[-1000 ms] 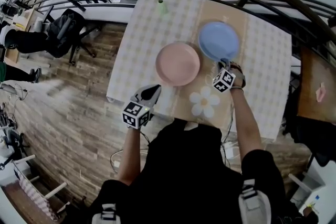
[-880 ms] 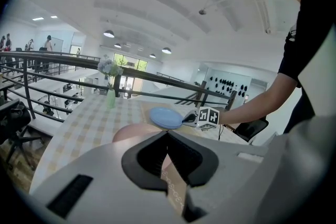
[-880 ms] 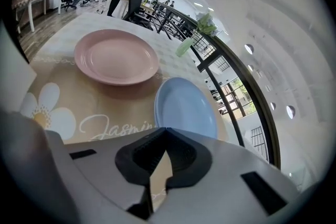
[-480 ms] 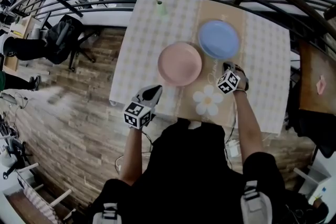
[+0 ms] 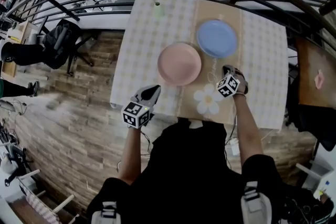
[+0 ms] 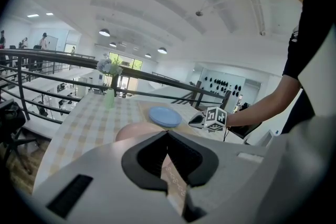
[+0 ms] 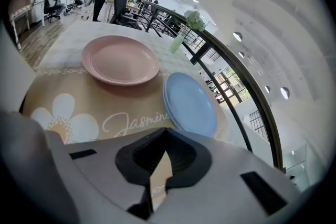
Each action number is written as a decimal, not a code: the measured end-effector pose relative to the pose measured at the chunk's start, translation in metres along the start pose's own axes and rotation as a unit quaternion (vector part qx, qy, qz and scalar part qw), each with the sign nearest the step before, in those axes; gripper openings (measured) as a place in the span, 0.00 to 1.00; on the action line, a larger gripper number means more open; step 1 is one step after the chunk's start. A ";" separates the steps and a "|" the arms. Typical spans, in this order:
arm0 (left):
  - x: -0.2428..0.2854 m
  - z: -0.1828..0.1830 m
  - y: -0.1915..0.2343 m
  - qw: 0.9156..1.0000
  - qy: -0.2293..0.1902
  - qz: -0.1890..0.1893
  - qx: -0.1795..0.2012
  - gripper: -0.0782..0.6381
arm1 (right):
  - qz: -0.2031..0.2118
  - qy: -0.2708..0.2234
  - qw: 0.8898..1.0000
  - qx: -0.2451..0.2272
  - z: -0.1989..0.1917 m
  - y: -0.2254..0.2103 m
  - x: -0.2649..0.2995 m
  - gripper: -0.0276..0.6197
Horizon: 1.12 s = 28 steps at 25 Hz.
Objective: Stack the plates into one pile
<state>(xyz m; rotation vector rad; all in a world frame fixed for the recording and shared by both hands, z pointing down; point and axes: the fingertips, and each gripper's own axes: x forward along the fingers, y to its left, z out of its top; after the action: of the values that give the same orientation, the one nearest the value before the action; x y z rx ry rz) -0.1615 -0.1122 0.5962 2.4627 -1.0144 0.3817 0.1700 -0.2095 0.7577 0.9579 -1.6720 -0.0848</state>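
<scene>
- The pink plate (image 5: 179, 64) and the blue plate (image 5: 217, 38) are found lying flat on the counter (image 5: 262, 60), just beside each other and not stacked.
- The right tool (image 5: 227, 68) is seen fully closed with nothing gripped; the blue plate lies just beyond its tip, apart from it, and the pink plate further off to its left.
- The left tool (image 5: 154, 88) is likewise closed and empty, held at the counter's near edge, with the pink plate ahead of it and untouched.
</scene>
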 end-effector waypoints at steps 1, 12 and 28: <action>0.000 0.001 -0.001 1.000 -0.001 -0.002 0.000 0.11 | 0.001 0.000 1.000 -0.001 0.000 0.001 -0.002 0.04; 0.009 0.004 -0.007 1.000 -0.006 -0.015 0.004 0.11 | -0.004 -0.001 1.000 -0.001 -0.008 0.001 -0.012 0.04; 0.007 0.001 -0.027 1.000 -0.003 -0.002 0.001 0.11 | 0.008 -0.032 0.999 -0.015 0.005 0.015 -0.022 0.04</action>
<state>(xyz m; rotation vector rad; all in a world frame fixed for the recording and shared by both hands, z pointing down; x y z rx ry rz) -0.1368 -0.0999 0.5900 2.4687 -1.0114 0.3728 0.1581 -0.1882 0.7461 0.9278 -1.7321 -0.1301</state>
